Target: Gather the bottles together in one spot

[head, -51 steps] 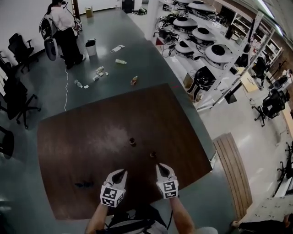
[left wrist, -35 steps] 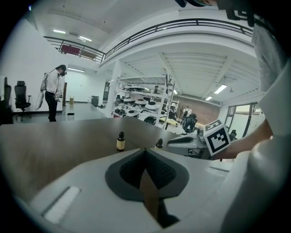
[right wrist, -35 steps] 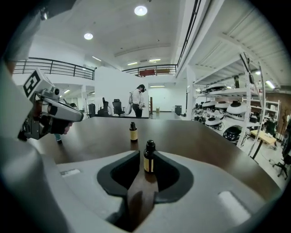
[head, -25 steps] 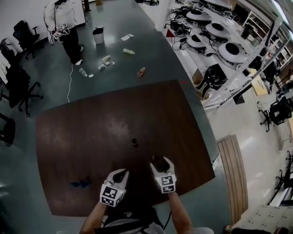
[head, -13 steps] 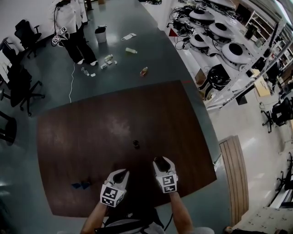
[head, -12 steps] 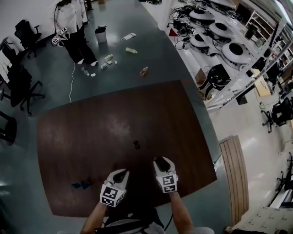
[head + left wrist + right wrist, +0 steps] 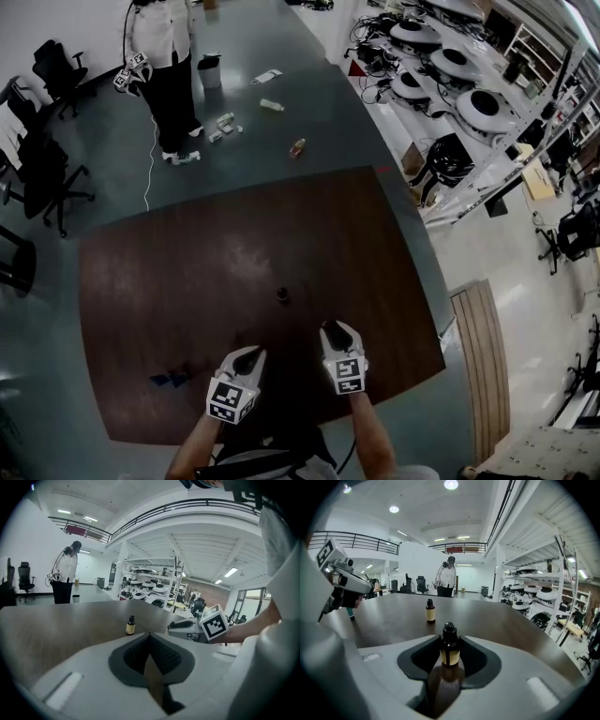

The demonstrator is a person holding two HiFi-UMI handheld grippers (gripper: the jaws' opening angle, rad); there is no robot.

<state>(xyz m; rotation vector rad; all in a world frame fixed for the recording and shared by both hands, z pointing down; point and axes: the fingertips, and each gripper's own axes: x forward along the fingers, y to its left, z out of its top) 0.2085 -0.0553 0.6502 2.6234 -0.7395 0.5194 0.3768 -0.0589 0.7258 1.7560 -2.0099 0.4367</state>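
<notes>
The near bottle (image 7: 449,651) is small: dark amber glass, black cap, pale yellow label. It stands upright close to the table's (image 7: 169,281) near edge. My right gripper (image 7: 333,329) is closing on it, pads against its sides. A second bottle (image 7: 282,294) of the same kind stands apart, toward the table's middle. My left gripper (image 7: 247,356) is clenched on nothing, just beside the right one.

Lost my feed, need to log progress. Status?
Left gripper shut, empty. Right gripper closing, near bottle between its jaws. Far bottle upright ahead, nothing between them.
</notes>
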